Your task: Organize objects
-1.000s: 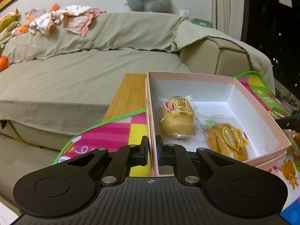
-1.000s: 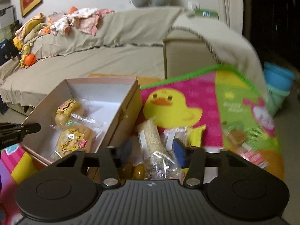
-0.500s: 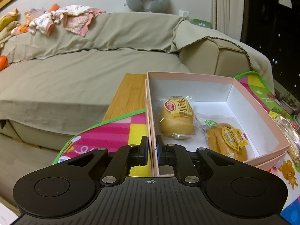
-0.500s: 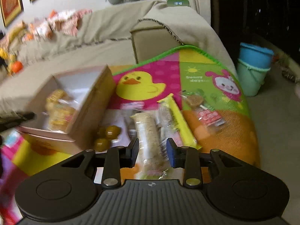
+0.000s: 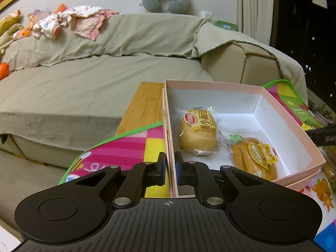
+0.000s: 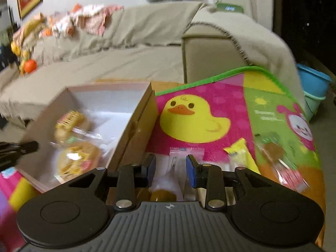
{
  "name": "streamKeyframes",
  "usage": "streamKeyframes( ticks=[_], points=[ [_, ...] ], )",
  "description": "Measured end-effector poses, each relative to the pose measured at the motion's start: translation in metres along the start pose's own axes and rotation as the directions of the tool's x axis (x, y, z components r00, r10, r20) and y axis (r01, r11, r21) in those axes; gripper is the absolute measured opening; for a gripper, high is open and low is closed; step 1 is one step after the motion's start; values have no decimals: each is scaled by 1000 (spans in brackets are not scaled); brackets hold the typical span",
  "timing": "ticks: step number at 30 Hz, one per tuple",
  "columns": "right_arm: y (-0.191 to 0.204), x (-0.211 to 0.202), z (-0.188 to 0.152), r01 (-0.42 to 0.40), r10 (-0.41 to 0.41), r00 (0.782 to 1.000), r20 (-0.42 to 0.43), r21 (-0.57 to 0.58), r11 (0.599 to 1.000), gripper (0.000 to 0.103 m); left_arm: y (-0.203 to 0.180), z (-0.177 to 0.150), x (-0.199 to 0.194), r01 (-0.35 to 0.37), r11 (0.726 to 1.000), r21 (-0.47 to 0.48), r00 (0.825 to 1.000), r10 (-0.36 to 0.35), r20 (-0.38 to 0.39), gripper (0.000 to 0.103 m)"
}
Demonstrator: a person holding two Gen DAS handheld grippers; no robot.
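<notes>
A pink box with a white inside holds two wrapped buns: a round one and a flatter one. My left gripper is shut on the box's near left wall. In the right wrist view the box is at the left, blurred. My right gripper is open just right of the box, over a clear packet with a yellow-brown item below it. A yellow snack bar and a packet with a brown snack lie to the right.
A colourful play mat with a duck covers a wooden table. A sofa under a beige cover runs behind, with clothes on its back. Blue and green buckets stand on the floor at the far right.
My right gripper swung back left towards the box and came down low over the snacks; its jaws opened wider. My left gripper stayed clamped on the box wall.
</notes>
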State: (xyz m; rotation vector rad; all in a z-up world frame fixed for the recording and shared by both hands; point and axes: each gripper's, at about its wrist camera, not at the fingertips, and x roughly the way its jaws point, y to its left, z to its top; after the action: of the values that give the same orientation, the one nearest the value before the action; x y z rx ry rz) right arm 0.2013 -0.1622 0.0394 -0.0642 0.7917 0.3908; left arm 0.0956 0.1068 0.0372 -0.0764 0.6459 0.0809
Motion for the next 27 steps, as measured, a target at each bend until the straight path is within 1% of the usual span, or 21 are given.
streamKeyframes(
  ticks=[3,5,7,9,11,14,17,18,20,21,22,25,27],
  points=[
    [1,12,-5,-21,18,998,-60,-45,999,28,0,-1,0,0,1000,0,1000,0,0,11],
    [2,1,-14,-47,41,997,-67,-77,996,28,-1,-1,0,-3,1000,0,1000,3,-3,10],
    [0,-14,-26,-49,41,996,-79,-99,994,28,-1,-3,0,-4,1000,0,1000,4,-4,10],
    [-4,-32,-39,-85,76,993,-94,-95,992,28,-1,-3,-1,-1,1000,-1,1000,1,-3,10],
    [-5,-51,-55,-103,89,988,-123,-114,988,28,0,-3,-1,0,1000,-3,1000,0,-4,10],
    [-3,-70,-80,-109,81,982,-170,-164,980,28,0,-3,-1,0,1000,-2,1000,0,-4,10],
    [1,-90,-98,-84,50,986,-162,-216,973,28,0,-3,-1,0,1000,-2,1000,0,-4,10],
    [2,-95,-100,-80,47,986,-158,-212,974,32,0,-3,-1,0,1000,-3,1000,0,-4,10],
    [1,-103,-99,-79,54,989,-135,-183,980,56,0,-3,-1,0,1000,-3,1000,0,-5,10],
    [1,-106,-99,-82,63,991,-119,-171,982,74,0,-3,-2,0,1000,-2,1000,0,-5,10],
    [4,-108,-100,-91,75,992,-104,-162,983,81,0,-3,-2,1,1000,-1,1000,-1,-6,10],
    [12,-107,-101,-134,122,988,-92,-139,981,81,0,-2,-2,3,1000,1,1000,-3,-8,10],
    [19,-102,-102,-162,151,984,-96,-129,978,84,0,-1,-2,2,1000,1,1000,-2,-8,10]
  ],
)
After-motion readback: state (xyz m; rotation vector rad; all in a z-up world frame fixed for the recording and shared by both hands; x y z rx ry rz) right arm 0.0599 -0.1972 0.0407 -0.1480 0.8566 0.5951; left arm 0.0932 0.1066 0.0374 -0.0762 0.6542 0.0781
